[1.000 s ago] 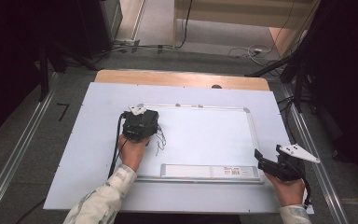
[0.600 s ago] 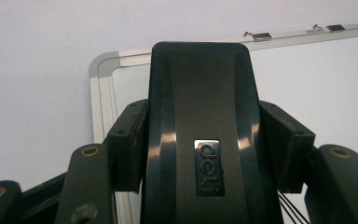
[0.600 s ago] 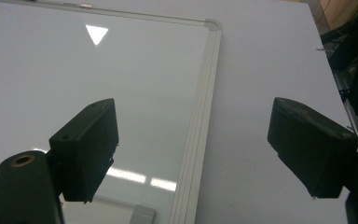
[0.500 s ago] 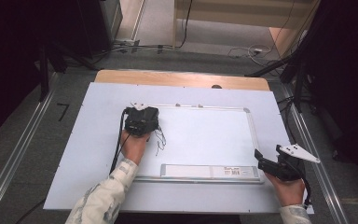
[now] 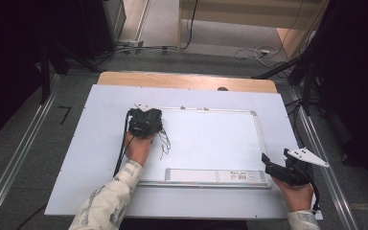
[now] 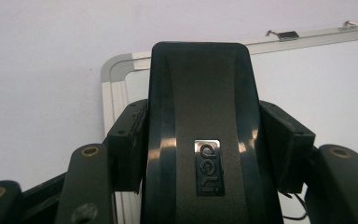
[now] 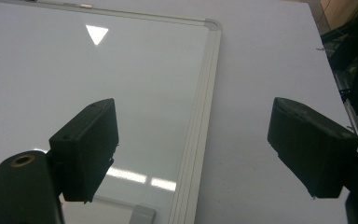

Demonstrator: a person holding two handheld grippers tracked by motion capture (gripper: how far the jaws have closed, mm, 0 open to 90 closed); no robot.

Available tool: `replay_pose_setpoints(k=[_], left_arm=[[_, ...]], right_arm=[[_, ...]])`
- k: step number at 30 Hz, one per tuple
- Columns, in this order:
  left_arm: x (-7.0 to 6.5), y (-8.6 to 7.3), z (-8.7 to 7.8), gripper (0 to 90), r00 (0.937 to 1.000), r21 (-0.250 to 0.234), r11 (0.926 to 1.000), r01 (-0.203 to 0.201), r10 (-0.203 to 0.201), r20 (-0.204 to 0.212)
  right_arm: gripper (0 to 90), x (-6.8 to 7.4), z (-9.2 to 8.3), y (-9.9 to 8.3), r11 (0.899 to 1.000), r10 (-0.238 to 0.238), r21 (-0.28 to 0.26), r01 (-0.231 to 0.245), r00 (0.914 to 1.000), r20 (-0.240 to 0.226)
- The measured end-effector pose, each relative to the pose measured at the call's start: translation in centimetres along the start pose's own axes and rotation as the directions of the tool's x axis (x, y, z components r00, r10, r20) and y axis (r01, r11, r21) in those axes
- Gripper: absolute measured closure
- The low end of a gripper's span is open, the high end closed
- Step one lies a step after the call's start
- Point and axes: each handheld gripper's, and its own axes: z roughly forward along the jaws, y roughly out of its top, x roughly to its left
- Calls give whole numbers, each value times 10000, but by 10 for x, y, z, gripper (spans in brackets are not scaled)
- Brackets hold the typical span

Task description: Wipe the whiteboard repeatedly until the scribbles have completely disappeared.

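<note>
A: The left gripper stood over the whiteboard's top left corner, forearm stretched out, jaws clamped on a black eraser.

B: And it had crept up the board since a second earlier. The right gripper rested at the bottom right corner, unmoved, jaws spread with nothing between them.

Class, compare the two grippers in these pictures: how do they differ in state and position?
The left gripper is shut on a black eraser, while the right gripper stands open with nothing between its jaws. The left gripper sits near the top left corner of the whiteboard; the right gripper hovers at its lower right corner. Both are black and hand-held.
</note>
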Motion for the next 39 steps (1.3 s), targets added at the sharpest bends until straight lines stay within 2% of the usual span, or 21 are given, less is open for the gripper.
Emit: replay_pose_setpoints(k=[6, 13, 22, 26, 30, 34, 39], left_arm=[[3, -1, 5, 408, 9998, 32, 10000, 26, -26, -191], [2, -5, 15, 408, 9995, 379, 9992, 121, -110, -307], [-1, -6, 15, 390, 9975, 248, 9997, 29, -12, -700], [-2, -6, 14, 389, 9973, 234, 9997, 71, -54, -732], [-3, -3, 9, 394, 9971, -236, 9997, 1, -19, -755], [-2, -2, 9, 412, 9974, -130, 9999, -3, -6, -715], [-2, -3, 11, 406, 9974, -61, 9998, 191, -194, -699]], right_arm=[[149, 0, 0, 0, 10000, 0, 5, 0, 10000, -2], [149, 0, 0, 0, 10000, 17, 5, -17, 10000, -4], [149, -1, 0, 0, 10000, -22, -21, 21, 10000, -24], [149, -1, 0, 0, 10000, 19, -3, -19, 10000, -15], [149, -1, -1, 0, 10000, 25, 3, -25, 10000, -22], [149, 0, 0, 0, 10000, -9, -13, 9, 10000, -36], [149, 0, 0, 0, 10000, -10, -23, 10, 10000, -35]])
